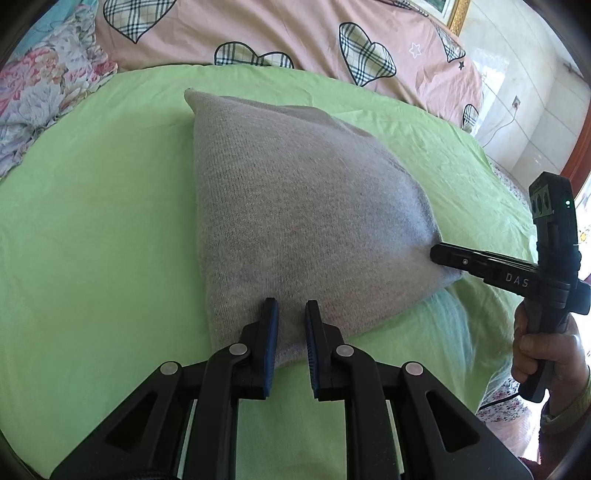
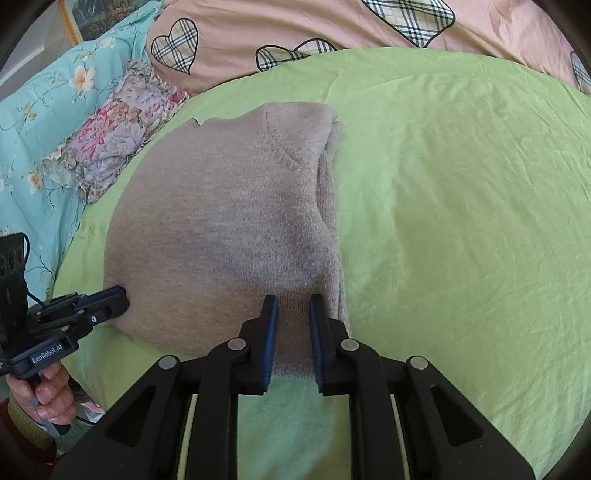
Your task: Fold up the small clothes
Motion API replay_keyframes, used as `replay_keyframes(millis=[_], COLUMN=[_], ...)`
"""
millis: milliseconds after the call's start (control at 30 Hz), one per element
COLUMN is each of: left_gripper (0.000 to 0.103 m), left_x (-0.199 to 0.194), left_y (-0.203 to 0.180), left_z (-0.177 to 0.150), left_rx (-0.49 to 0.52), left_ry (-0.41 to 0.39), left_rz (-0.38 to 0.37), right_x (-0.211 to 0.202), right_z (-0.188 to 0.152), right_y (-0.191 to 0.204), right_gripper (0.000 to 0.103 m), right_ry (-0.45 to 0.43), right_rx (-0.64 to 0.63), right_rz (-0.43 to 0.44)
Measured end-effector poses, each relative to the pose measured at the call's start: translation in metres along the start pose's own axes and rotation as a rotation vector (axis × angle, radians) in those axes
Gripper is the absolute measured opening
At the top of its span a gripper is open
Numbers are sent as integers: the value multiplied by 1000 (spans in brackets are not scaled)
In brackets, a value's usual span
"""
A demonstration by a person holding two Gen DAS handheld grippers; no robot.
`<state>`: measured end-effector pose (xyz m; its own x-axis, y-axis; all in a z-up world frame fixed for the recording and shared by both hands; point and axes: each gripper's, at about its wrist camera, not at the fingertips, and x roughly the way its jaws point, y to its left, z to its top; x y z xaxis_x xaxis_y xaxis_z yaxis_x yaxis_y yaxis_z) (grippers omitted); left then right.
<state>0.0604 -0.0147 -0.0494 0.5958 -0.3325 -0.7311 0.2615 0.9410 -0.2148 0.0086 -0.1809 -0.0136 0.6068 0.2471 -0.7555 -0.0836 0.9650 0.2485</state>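
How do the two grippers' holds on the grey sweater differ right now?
The left gripper grips the grey sweater along its near edge, toward its left corner; the right gripper grips the near right corner, beside the stacked folded layers. Both are closed on fabric, pointing downward.

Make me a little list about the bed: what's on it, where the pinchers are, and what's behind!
surface: green sheet
garment: grey knit garment, already folded over, lying flat
left gripper: pinching the garment's near edge
right gripper: pinching the same near edge, closer to its right corner
behind: pink quilt with plaid hearts
to the left: floral pillow
hands: one hand on each gripper's handle
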Motion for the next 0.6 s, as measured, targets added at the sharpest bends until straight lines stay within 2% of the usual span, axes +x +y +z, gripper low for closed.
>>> replay_keyframes(millis=[267, 300, 367, 433, 500, 600], left_gripper=[19, 22, 29, 38, 41, 55], left_x=[-21, -26, -32, -39, -46, -51], left_y=[4, 3, 2, 1, -1, -2], left_z=[-13, -15, -18, -21, -24, -27], left_rx=[-31, -33, -37, -44, -46, -57], left_ry=[8, 9, 8, 0, -6, -7], left_rz=[-7, -3, 2, 25, 48, 79], right_x=[-32, -36, -43, -50, -55, -58], right_z=[-11, -13, -15, -19, -23, -29], right_y=[8, 11, 14, 19, 25, 33], right_gripper=[22, 22, 30, 35, 37, 41], right_ry=[-16, -20, -27, -35, -38, -32], right_rx=[21, 19, 19, 15, 2, -6], right_rz=[10, 11, 20, 31, 33, 50])
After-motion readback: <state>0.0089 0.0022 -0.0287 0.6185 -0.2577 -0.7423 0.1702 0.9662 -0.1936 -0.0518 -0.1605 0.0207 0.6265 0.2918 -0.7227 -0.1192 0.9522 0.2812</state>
